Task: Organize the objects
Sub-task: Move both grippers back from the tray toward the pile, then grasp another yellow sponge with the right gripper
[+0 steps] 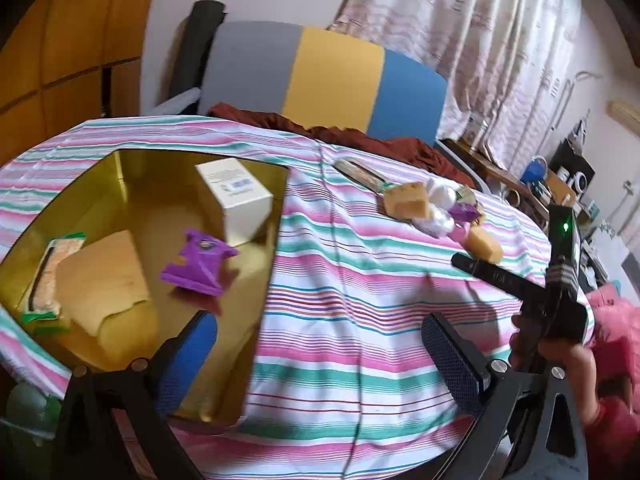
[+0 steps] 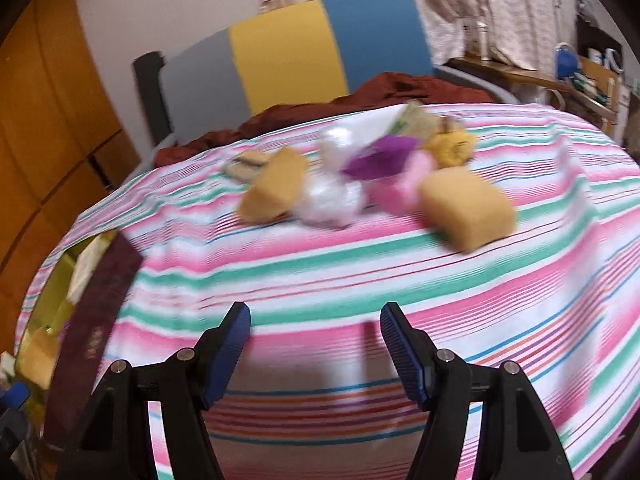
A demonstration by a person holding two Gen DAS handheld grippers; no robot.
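Observation:
An open gold box (image 1: 132, 176) lies on the left of the striped table. It holds a white carton (image 1: 236, 200), a purple packet (image 1: 198, 262), a tan sponge block (image 1: 104, 280) and a green-edged packet (image 1: 48, 276). My left gripper (image 1: 320, 352) hovers open and empty over the box's right edge. Far across the cloth is a loose pile: tan blocks (image 2: 276, 188) (image 2: 468, 208), white balls (image 2: 336, 200), a purple packet (image 2: 380, 160) and a pink piece (image 2: 404, 188). My right gripper (image 2: 316, 320) is open and empty, well short of the pile.
A dark maroon lid (image 2: 100, 320) leans by the gold box (image 2: 60, 280). A hand (image 1: 560, 356) grips the right tool's handle (image 1: 564, 276) at the table's right. A rust-red cloth (image 1: 360, 136) and a grey-yellow-blue headboard (image 1: 332, 76) lie beyond the table.

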